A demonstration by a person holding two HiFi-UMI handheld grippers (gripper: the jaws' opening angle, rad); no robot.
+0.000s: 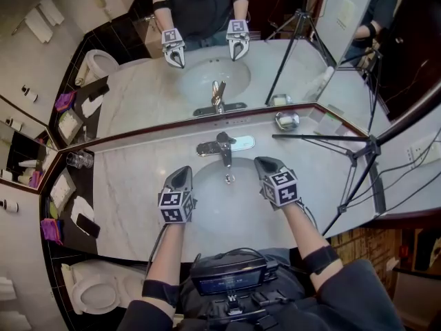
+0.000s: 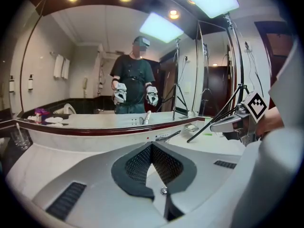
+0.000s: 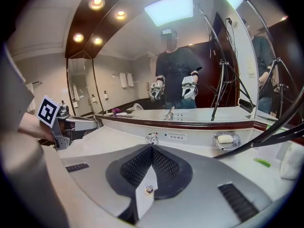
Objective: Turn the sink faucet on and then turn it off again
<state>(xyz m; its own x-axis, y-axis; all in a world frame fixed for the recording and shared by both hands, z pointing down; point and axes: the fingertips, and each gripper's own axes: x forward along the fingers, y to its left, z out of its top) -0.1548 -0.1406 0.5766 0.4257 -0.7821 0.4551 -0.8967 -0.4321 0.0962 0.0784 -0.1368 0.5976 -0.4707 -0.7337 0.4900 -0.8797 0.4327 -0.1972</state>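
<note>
The chrome faucet stands at the back rim of the white sink basin, its lever pointing toward the basin; I see no water stream. My left gripper hovers over the basin's left rim, shut and empty, short of the faucet. My right gripper is over the basin's right rim, also shut with nothing in it. In the left gripper view the closed jaws point at the faucet lever. In the right gripper view the shut jaws sit just below the faucet.
A large mirror backs the marble counter. A soap dish sits at the back right, glasses at the far left. A black tripod leans over the counter's right end. A phone and toilet are at lower left.
</note>
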